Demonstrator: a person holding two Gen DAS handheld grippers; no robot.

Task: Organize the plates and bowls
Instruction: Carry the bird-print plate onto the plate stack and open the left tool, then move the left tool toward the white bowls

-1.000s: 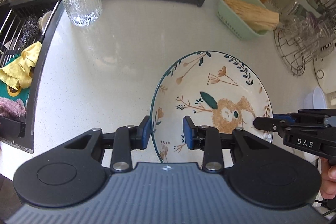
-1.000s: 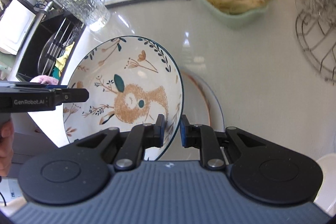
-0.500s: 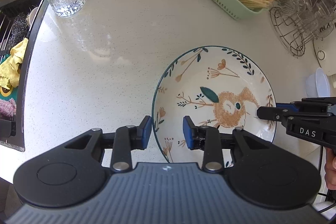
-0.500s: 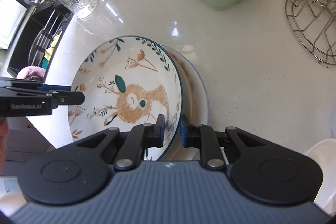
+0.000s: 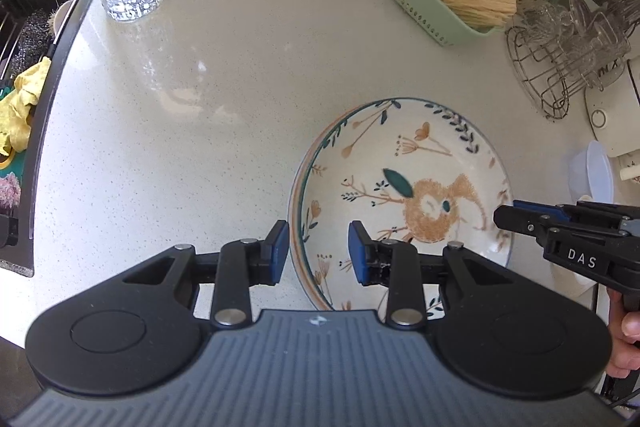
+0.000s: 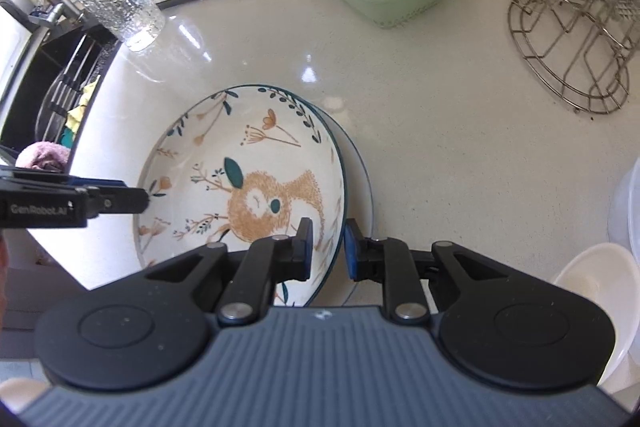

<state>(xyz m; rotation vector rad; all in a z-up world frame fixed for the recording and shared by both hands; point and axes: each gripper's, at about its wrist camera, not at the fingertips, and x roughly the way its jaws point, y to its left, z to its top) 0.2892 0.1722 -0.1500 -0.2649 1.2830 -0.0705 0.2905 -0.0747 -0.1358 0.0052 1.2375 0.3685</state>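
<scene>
Lowered onto the plate, the rabbit bowl (nested) stays pinched by right gripper; left gripper straddles it, both angled downward.

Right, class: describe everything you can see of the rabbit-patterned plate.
The rabbit plate is a deep, round, glossy dish that looks ceramic. It is cream with a dark teal rim line, and its inside shows a brown rabbit, orange flowers and teal leaves. It lies face up over a second plate on the pale counter; whether they touch is unclear. The right gripper is clamped on its rim, and the left gripper straddles the opposite rim.
</scene>
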